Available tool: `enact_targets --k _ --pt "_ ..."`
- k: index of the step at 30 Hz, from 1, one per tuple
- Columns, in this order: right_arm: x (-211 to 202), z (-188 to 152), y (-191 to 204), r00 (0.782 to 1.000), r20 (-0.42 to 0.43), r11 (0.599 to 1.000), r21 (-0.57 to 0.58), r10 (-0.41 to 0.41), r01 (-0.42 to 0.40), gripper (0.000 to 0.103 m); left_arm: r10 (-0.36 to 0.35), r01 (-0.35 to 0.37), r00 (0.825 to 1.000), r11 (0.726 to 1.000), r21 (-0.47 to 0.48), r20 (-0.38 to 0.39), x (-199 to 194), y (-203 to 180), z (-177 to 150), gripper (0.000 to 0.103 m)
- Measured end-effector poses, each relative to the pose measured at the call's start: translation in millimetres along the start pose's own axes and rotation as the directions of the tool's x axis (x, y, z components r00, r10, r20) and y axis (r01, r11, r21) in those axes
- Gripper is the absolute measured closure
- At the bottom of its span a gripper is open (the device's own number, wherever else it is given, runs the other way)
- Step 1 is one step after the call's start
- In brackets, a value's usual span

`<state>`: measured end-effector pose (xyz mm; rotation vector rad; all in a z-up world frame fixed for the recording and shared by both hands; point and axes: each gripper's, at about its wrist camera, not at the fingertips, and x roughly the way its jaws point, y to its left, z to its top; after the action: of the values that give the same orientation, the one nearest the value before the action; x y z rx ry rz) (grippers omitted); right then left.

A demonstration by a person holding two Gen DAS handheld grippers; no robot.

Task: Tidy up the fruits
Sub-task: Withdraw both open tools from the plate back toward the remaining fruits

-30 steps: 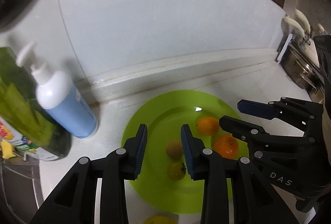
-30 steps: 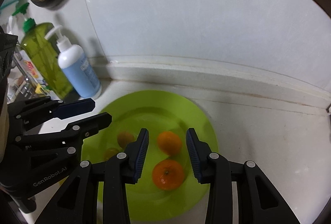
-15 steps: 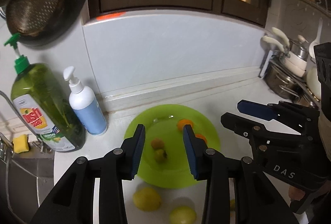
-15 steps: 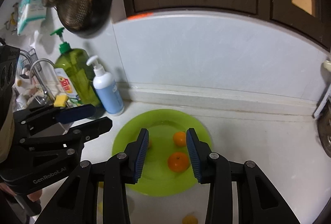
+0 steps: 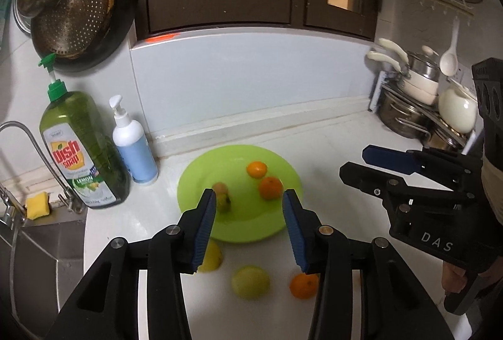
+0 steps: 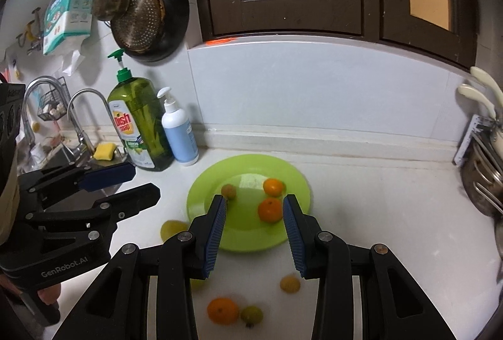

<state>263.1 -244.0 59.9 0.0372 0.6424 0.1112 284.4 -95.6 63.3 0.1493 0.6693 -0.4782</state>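
Hovering above green plate — left gripper and right gripper both spread wide, nothing held. Loose orange on counter near plate: round, firm, rolls easily — pinch across widest middle, gently.

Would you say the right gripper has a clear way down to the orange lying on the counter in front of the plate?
Probably yes: the right gripper is open and empty, and the orange lies uncovered on the counter just below it, a small green fruit beside it.
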Motion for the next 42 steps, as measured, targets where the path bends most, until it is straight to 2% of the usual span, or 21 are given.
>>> enact_targets --k 5,18,29,42 --pt "-16.0 -16.2 2.3 1.0 -0.01 1.0 0.018 -0.014 0.014 0.064 -0.02 0.02 1.0 1.0 0.019 -0.012 -10.0 -9.9 -14.8 0.059" --pt "-39.4 -68.3 -6.0 0.993 -0.079 0.992 0.092 -0.083 0.09 0.064 -0.079 0.078 0.997 0.986 0.147 -0.004 -20.4 -39.9 -57.8 0.054" --pt "-30.8 -114.4 -16.3 0.976 -0.192 0.976 0.175 -0.098 0.133 0.064 -0.105 0.118 0.992 0.967 0.226 -0.068 -0.1 -56.8 -94.0 0.054" --pt "-8.3 -146.3 -25.2 0.95 -0.293 0.961 0.216 -0.104 0.172 0.064 -0.121 0.153 0.983 0.952 0.264 -0.135 29.0 -62.1 -119.9 0.054"
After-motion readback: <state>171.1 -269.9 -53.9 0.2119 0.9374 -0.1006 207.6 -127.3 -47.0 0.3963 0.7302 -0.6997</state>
